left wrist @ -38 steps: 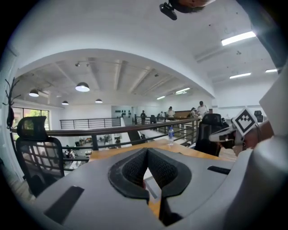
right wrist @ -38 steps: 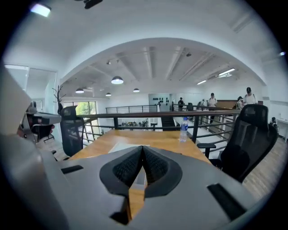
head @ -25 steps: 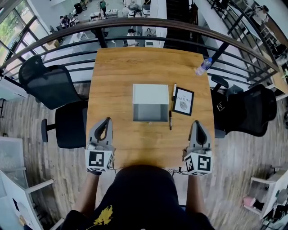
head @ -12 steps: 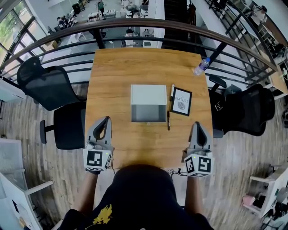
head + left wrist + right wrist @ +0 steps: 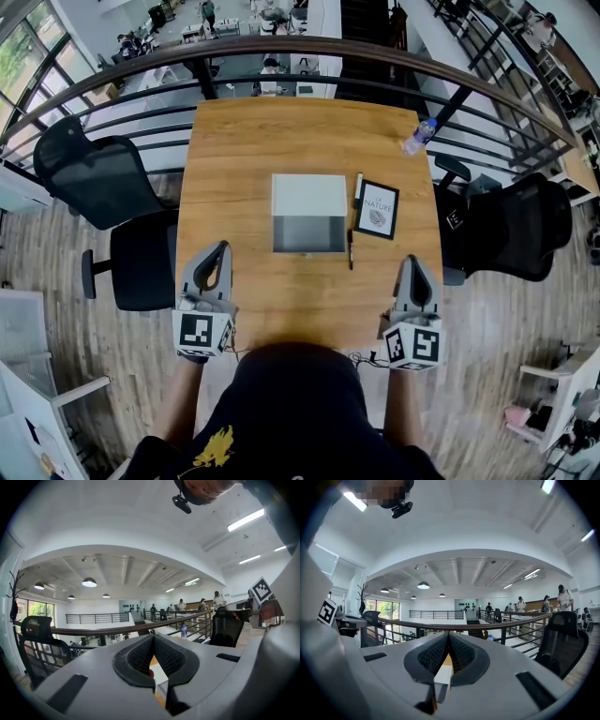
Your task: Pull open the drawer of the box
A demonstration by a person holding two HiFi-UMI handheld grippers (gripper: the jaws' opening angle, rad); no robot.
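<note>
Now you are holding the left gripper (image 5: 223,248) and right gripper (image 5: 411,259), fingers clenched on nothing, short of the white box (image 5: 309,195), flanking it; its drawer (image 5: 309,234) is facing you.

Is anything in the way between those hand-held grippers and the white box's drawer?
Bare table lies between the left hand-held gripper and the box. A pen lies flat by the box's near right corner, roughly between it and the right hand-held gripper.

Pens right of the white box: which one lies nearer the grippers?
The dark pen by the box's front right corner, below the framed card. The other pen lies farther back, beside the card's top left corner.
</note>
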